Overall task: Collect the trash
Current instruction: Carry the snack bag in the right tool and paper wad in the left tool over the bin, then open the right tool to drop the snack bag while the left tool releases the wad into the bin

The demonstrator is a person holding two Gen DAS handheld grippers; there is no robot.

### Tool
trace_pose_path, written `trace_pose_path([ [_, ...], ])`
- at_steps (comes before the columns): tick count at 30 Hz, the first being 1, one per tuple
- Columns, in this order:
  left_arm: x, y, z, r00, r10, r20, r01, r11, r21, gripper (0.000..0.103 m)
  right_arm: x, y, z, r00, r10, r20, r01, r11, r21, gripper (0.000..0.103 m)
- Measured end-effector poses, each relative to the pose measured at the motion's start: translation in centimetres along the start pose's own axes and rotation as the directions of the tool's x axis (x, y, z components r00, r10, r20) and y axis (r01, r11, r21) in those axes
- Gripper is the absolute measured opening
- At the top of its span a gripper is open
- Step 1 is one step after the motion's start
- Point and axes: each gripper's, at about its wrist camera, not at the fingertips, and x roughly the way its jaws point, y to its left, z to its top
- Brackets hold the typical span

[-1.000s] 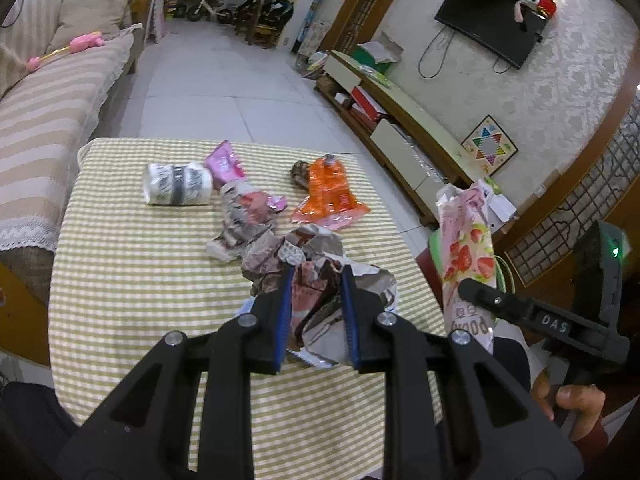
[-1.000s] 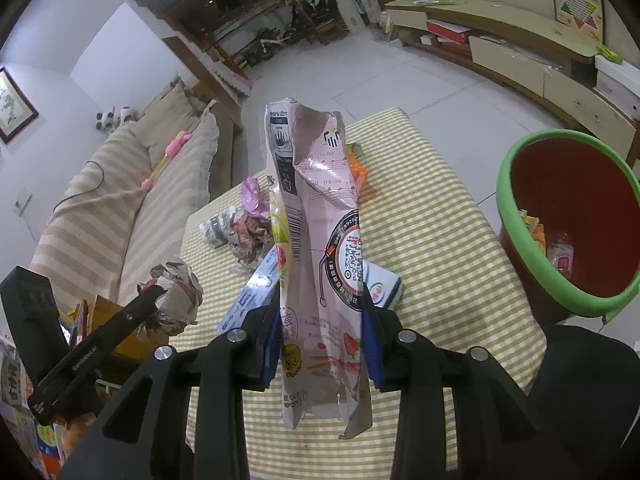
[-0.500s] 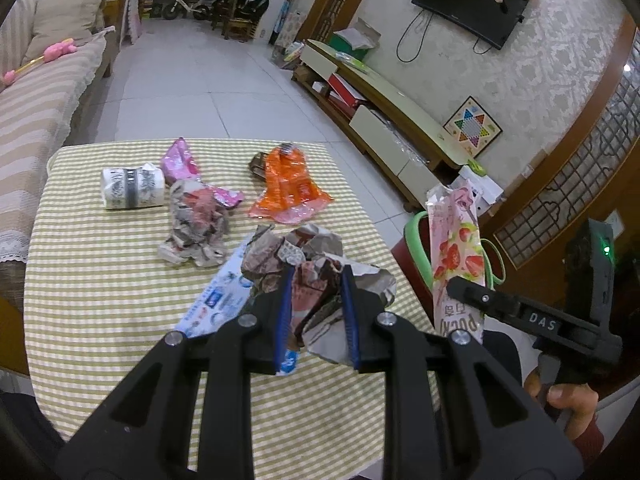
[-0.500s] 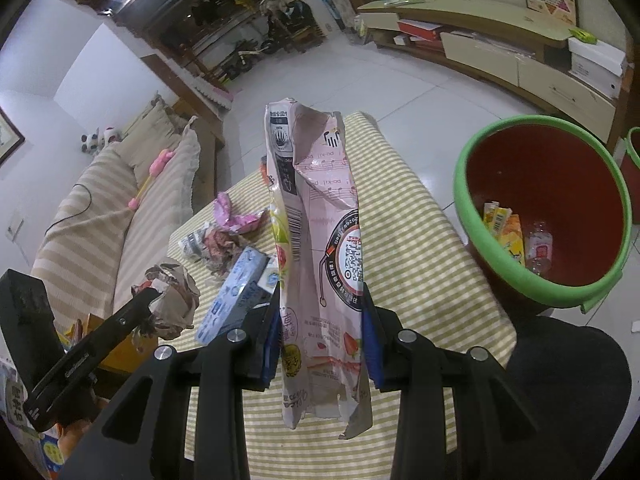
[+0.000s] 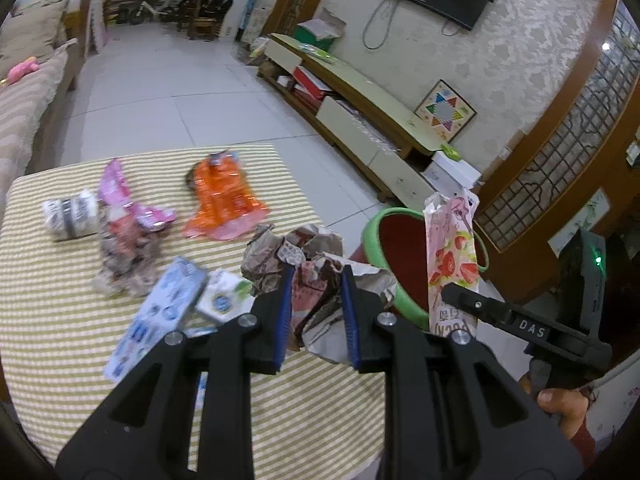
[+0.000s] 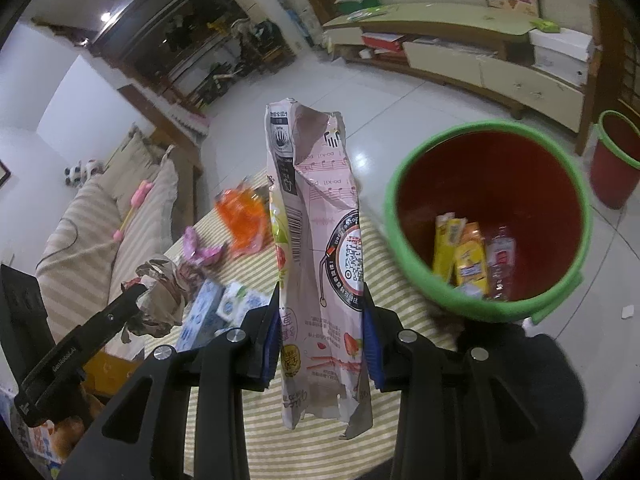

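My left gripper [image 5: 316, 280] is shut on a crumpled brown and white wrapper [image 5: 320, 304], held above the table's right side. My right gripper [image 6: 320, 304] is shut on a tall pink strawberry snack bag [image 6: 316, 240], held upright just left of a red bin with a green rim [image 6: 472, 304]. The bin holds several yellow and orange packets [image 6: 464, 256]. In the left wrist view the pink bag [image 5: 452, 264] stands in front of the bin [image 5: 384, 240]. The left gripper and its wrapper [image 6: 160, 296] show at the left of the right wrist view.
On the yellow striped tablecloth [image 5: 60, 320] lie an orange wrapper [image 5: 220, 204], a pink wrapper [image 5: 120, 196], a white roll [image 5: 68, 216], a crumpled wrapper [image 5: 124, 260] and blue and white packets [image 5: 160, 312]. A second red bin [image 6: 616, 168] stands on the floor. A sofa [image 6: 100, 232] is left.
Both grippers have moved right toward the red bin with their trash still held. The bin now looms larger and closer in the right wrist view.
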Motion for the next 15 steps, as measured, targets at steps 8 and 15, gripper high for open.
trace_pose_path([
  [8, 3.8, -4.4, 1.6, 0.996, -0.085, -0.027, 0.087, 0.994, 0.071, 0.022, -2.3, -5.1, 2.1, 0.996, -0.063, 0.058, 0.059, 0.995, 0.077, 0.033],
  [15, 8.0, -9.8, 2.8, 0.986, -0.155, -0.068, 0.165, 0.97, 0.178, 0.022, -2.4, -9.6, 3.6, 0.992, -0.11, 0.069, 0.098, 0.983, 0.157, 0.033],
])
